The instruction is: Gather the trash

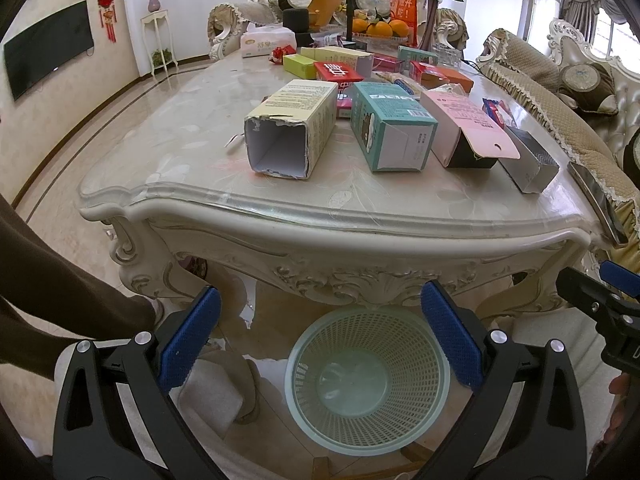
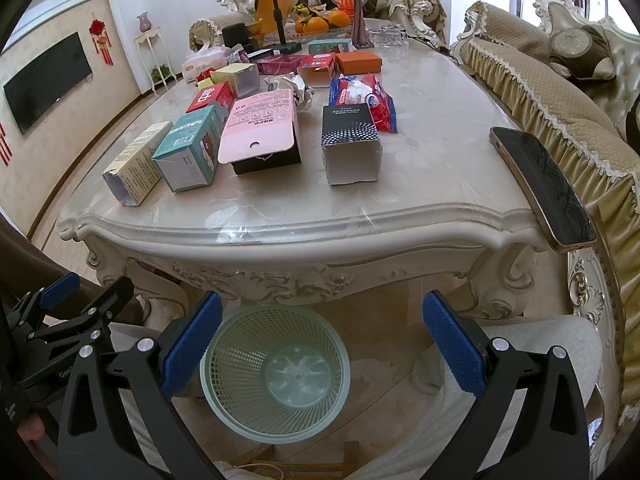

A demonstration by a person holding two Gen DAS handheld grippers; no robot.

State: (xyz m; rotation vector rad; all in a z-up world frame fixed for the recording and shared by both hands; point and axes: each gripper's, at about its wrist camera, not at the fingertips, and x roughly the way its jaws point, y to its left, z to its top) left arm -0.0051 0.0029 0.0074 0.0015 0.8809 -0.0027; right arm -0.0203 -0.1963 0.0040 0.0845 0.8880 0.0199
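Blue-padded fingers fill the bottom of both views: the left hand-held gripper (image 1: 320, 336) and the right hand-held gripper (image 2: 322, 344) each hang with their pads wide apart and nothing between them, low in front of the worktop's near edge. To my eye that is a ready pose, neither one committed to a piece of trash yet.

Biggest thing in the room is the worktop (image 1: 192, 128), a long cream table with a carved apron, loaded along its middle and far end. Below its near edge, on the floor between the person's knees, sits the pale green mesh basket (image 1: 366, 376), empty, mouth up. It looks placed so that anything lifted off the near edge need only travel a short way down.

The trash lies in a rough row near that edge. From the left: a cream carton (image 1: 290, 128) on its side with a torn open end facing us, a teal box (image 1: 390, 124) just beside it, a pink-lidded box (image 2: 260, 136) with its flap hanging open, then a black dotted carton (image 2: 351, 144), also open toward us. Lying open-ended and empty, they should crush easily under the pads. Behind the black carton is a red-and-blue wrapper (image 2: 366, 98).

A phone (image 2: 544, 184) rests at the right edge, clearly not trash.
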